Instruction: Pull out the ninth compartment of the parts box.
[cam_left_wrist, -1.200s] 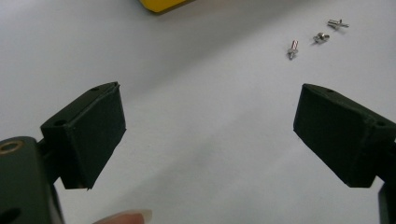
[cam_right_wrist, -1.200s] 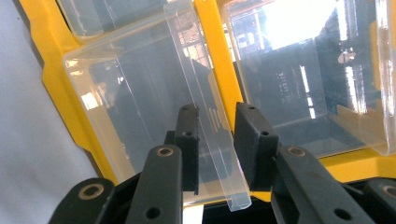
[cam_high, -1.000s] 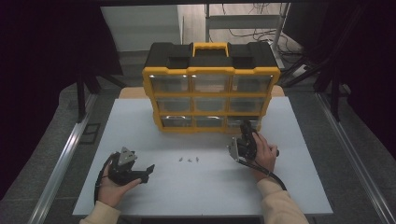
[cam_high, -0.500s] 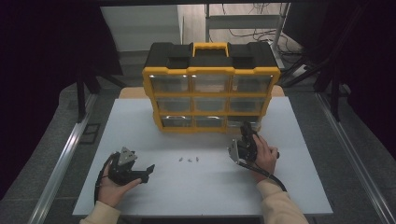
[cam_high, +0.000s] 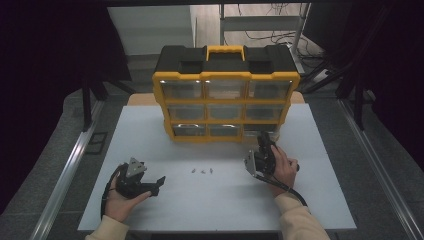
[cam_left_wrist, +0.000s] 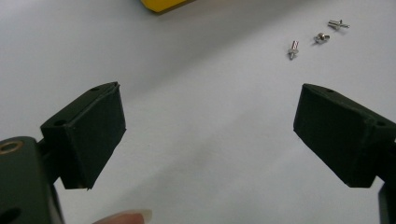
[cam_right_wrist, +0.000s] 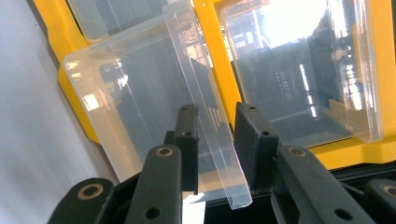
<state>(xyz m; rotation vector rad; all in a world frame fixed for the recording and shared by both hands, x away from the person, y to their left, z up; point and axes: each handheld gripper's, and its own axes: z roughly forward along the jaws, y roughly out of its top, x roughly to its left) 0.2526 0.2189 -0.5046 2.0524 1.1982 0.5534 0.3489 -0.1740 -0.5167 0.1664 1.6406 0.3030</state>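
Little has shifted since the earlier frames: the right gripper (cam_high: 260, 159) has crept slightly nearer the organizer (cam_high: 226, 95) at the far middle of the surface (cam_high: 320, 200), while the left gripper (cam_high: 137, 181) stays put near the front left corner.

The right gripper's jaws straddle the front lip of a clear drawer (cam_right_wrist: 154, 93) in the bottom row, pulled partly out; the gap looks nearly closed on the lip, though I cannot tell whether they truly pinch it. A thin, slick lip could slip free, or an off-axis pull could rack the drawer in its slot or drag the whole organizer forward.

The left jaws stand wide apart, empty, aimed toward three small screws (cam_left_wrist: 317, 38) at mid-surface, which a careless sweep could scatter.
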